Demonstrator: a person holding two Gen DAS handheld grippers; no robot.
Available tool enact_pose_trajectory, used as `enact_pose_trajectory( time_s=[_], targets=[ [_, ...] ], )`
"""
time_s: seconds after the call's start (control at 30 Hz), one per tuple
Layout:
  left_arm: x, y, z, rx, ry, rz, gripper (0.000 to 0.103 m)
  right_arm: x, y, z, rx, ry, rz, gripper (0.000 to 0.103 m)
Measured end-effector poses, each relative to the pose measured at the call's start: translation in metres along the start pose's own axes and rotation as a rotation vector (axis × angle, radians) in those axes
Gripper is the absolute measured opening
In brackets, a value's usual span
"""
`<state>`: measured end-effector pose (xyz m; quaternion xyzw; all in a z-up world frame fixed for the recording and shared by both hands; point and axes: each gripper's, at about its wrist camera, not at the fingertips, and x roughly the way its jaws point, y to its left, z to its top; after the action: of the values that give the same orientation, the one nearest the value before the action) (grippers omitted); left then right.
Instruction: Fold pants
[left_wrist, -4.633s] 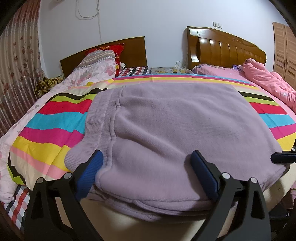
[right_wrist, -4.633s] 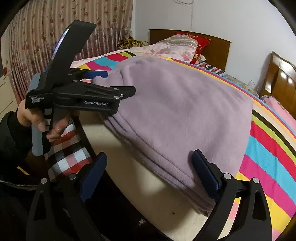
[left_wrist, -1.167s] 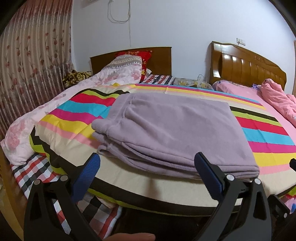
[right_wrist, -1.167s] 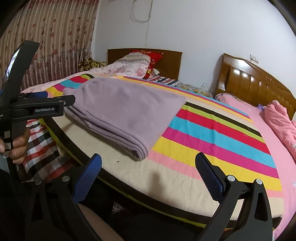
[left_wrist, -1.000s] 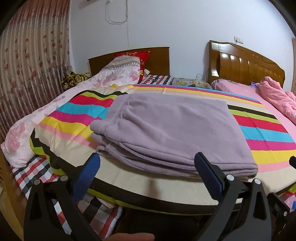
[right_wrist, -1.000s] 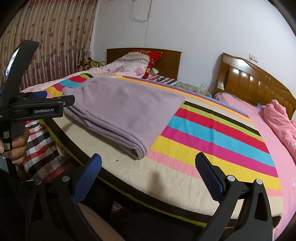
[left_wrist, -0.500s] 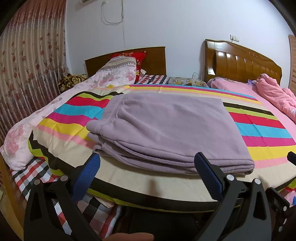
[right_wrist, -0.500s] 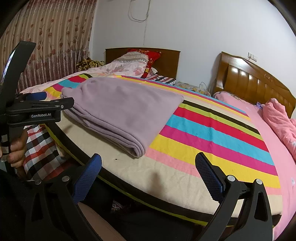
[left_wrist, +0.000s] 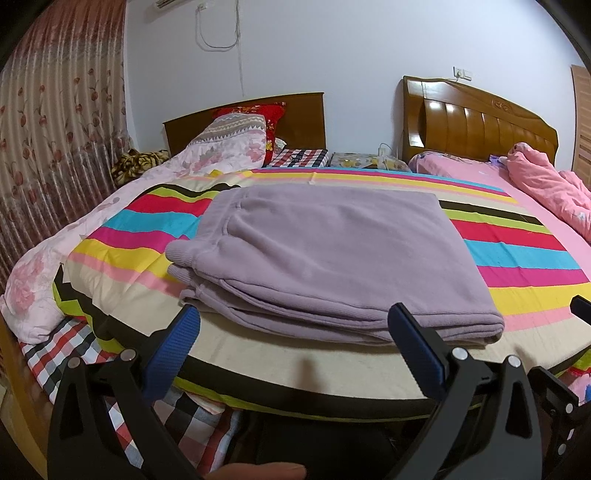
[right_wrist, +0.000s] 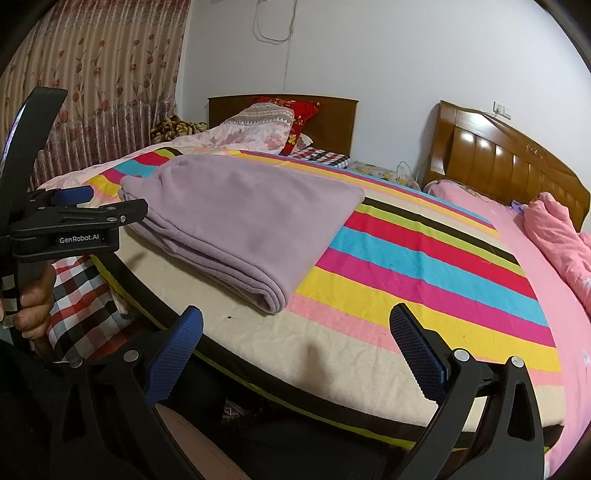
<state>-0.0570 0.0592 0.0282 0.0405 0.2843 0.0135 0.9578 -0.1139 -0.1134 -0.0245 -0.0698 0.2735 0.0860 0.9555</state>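
Jaws, left to right: we hold the left gripper (left_wrist: 293, 334) and the right gripper (right_wrist: 295, 334) spread wide, empty, clear of the cloth. Lilac pants (left_wrist: 332, 254) lie as a squared, layered stack near the striped bedspread's (left_wrist: 517, 254) front edge; we judge folding complete.

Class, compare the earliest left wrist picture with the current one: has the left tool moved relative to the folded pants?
Yes. The left tool has drawn back off the folded pants, toward the near edge of the striped blanket.
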Motion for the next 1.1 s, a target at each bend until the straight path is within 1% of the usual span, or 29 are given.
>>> enact_pose_trajectory(
  time_s=[1.1],
  targets=[
    [0.0026, -0.0001, -0.0016, 0.003, -0.002, -0.007, 0.102, 0.0012, 0.0005, -0.0008, 0.001, 0.004, 0.002, 0.098]
  ],
)
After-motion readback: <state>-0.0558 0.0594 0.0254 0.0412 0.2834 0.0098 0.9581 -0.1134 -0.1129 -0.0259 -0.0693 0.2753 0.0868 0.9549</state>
